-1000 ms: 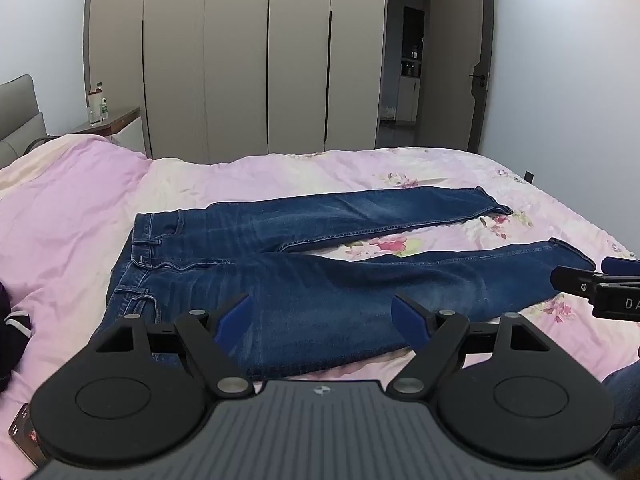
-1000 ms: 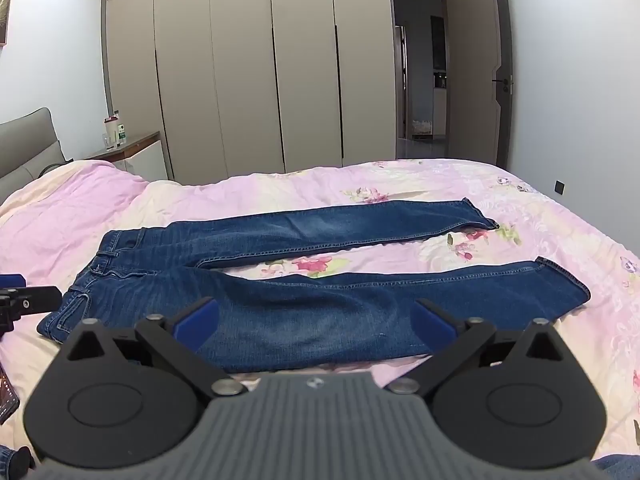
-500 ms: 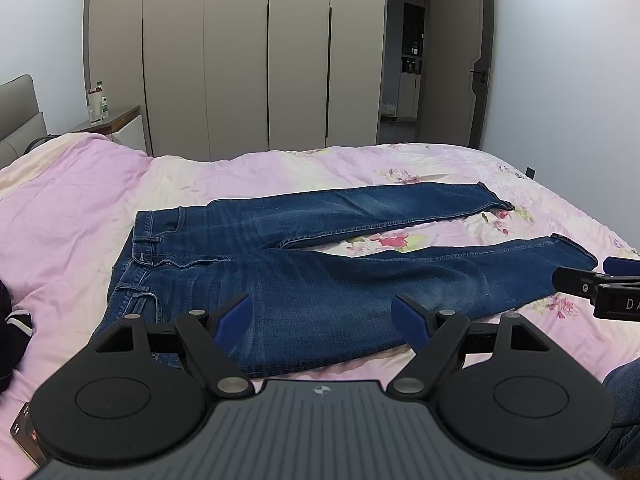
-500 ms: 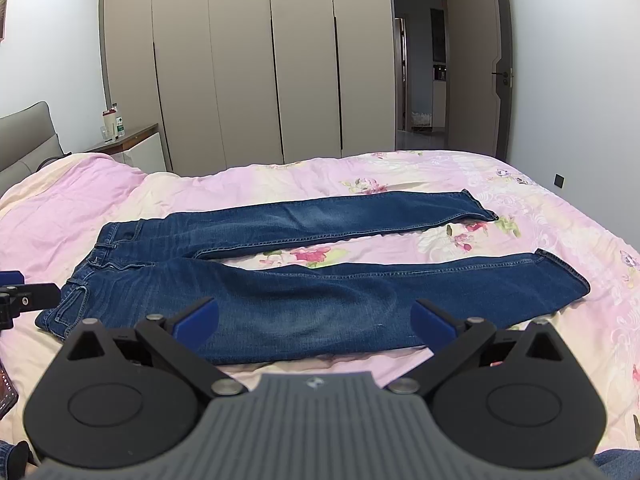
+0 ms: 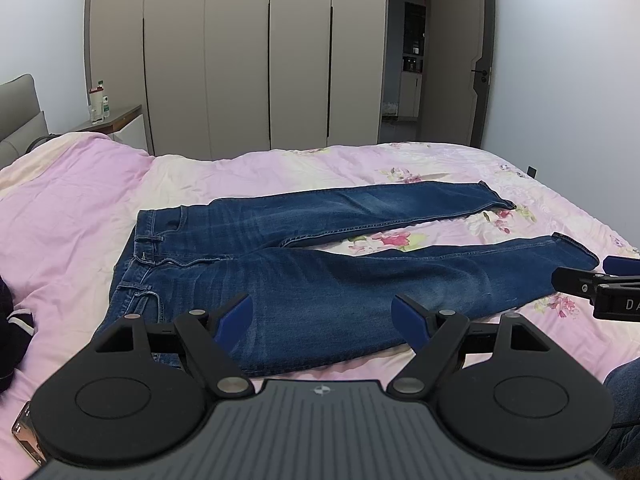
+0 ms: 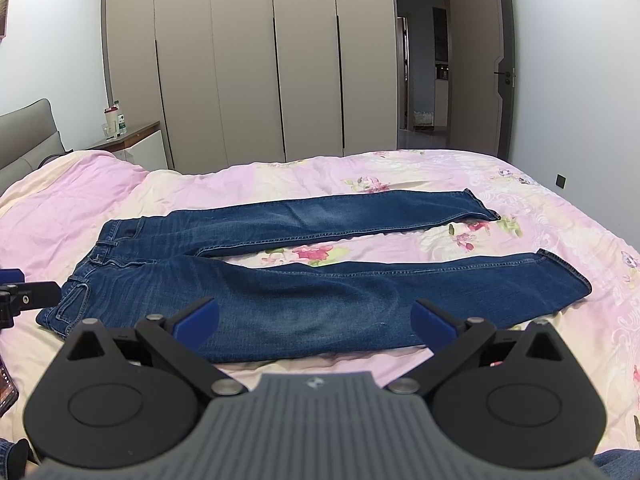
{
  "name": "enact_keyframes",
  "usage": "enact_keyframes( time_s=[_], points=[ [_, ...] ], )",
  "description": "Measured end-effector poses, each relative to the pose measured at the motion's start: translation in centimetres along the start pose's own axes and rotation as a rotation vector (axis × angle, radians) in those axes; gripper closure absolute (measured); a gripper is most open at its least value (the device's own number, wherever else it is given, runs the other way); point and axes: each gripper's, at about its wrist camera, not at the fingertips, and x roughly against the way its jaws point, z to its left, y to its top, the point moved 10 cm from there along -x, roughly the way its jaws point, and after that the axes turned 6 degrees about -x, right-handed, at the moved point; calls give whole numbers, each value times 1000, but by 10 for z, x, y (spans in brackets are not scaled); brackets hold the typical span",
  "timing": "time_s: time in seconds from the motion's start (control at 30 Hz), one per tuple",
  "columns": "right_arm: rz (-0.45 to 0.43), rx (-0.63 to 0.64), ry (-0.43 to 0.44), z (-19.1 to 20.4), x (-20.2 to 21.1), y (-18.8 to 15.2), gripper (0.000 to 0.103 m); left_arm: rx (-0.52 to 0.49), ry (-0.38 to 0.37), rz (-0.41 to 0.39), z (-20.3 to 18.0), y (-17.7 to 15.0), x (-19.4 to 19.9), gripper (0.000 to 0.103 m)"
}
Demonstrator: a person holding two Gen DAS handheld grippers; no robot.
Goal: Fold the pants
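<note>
Blue jeans (image 5: 320,276) (image 6: 320,300) lie flat on the pink bed, waistband to the left, both legs spread apart and running right. My left gripper (image 5: 322,316) hovers open over the near leg's thigh, with nothing between its blue pads. My right gripper (image 6: 314,318) is open too, above the near leg's middle, holding nothing. The right gripper's tip (image 5: 596,284) shows at the right edge of the left wrist view, by the near hem. The left gripper's tip (image 6: 24,300) shows at the left edge of the right wrist view, beside the waistband.
A pink floral duvet (image 5: 72,208) covers the bed. Beige wardrobes (image 5: 240,56) stand behind it, with an open door (image 5: 464,64) at the right and a nightstand holding bottles (image 5: 98,102) at the left. A dark garment (image 5: 10,320) and a phone (image 5: 26,436) lie at the near left.
Both views have tilted upward a little, so the jeans sit lower in each frame. Both grippers stay open and the jeans have not moved.
</note>
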Motion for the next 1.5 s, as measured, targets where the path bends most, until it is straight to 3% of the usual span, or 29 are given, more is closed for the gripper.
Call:
enact_keyframes(
  time_s=[1.5],
  points=[
    [12, 24, 18, 3, -4, 2, 5, 8, 8, 17, 9, -3, 2, 11]
  ],
)
